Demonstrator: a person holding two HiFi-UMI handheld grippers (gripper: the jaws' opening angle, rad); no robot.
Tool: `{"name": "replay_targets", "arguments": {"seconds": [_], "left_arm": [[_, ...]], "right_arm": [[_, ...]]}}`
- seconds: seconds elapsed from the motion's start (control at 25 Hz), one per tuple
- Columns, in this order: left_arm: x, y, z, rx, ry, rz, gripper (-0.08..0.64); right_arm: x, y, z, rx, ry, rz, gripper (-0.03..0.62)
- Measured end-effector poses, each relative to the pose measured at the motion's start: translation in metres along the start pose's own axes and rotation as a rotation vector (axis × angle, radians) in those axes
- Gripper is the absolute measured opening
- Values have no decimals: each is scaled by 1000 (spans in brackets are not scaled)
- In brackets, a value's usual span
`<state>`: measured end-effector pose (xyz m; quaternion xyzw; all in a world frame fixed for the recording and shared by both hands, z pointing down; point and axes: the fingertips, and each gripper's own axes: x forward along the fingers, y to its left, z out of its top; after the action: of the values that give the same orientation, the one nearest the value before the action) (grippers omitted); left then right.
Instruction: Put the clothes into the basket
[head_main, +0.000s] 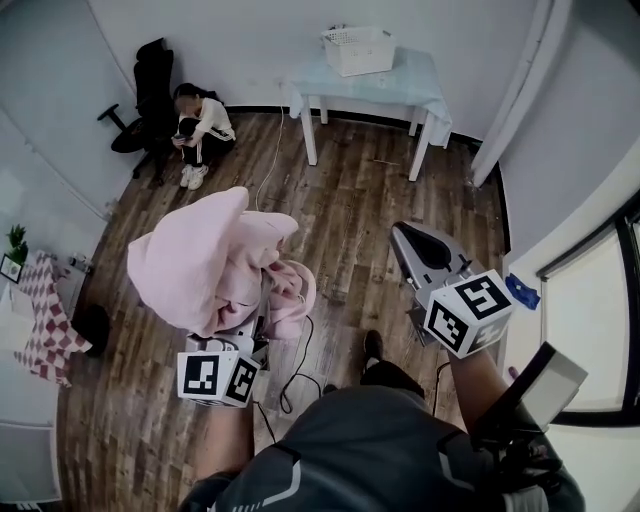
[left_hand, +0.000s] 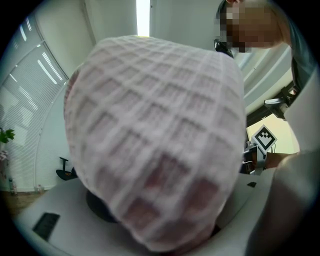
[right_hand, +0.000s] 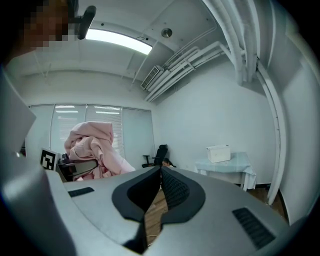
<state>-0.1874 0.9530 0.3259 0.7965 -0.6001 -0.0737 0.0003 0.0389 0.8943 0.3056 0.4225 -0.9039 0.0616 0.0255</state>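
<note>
A bundle of pink clothes (head_main: 205, 262) hangs off the floor from my left gripper (head_main: 240, 335), which is shut on it. In the left gripper view the pink waffle-knit cloth (left_hand: 155, 140) drapes over the jaws and hides them. My right gripper (head_main: 402, 236) is held in the air to the right, shut with nothing in it; its black pads (right_hand: 172, 190) meet at the tips. The right gripper view also shows the pink clothes (right_hand: 92, 145) at its left. The white basket (head_main: 358, 49) stands on a far table (head_main: 400, 88) with a pale blue cloth, well away from both grippers.
A person (head_main: 202, 125) sits on the wooden floor at the far left beside a black office chair (head_main: 150, 85). A cable (head_main: 300, 365) trails over the floor near my feet. A checked cloth (head_main: 45, 320) lies at the left wall.
</note>
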Motion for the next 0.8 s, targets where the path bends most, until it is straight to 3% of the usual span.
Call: {"name": "replay_targets", "arguments": {"seconds": [0.16, 0.48, 0.8], "left_arm": [[20, 5, 2, 45, -9, 4, 357], [114, 22, 11, 55, -7, 77, 357], [180, 23, 17, 52, -20, 89, 357]], "right_arm": [[27, -14, 10, 8, -37, 19, 15], [104, -81, 44, 10, -71, 114, 15], [143, -136, 62, -1, -83, 145, 15]]}}
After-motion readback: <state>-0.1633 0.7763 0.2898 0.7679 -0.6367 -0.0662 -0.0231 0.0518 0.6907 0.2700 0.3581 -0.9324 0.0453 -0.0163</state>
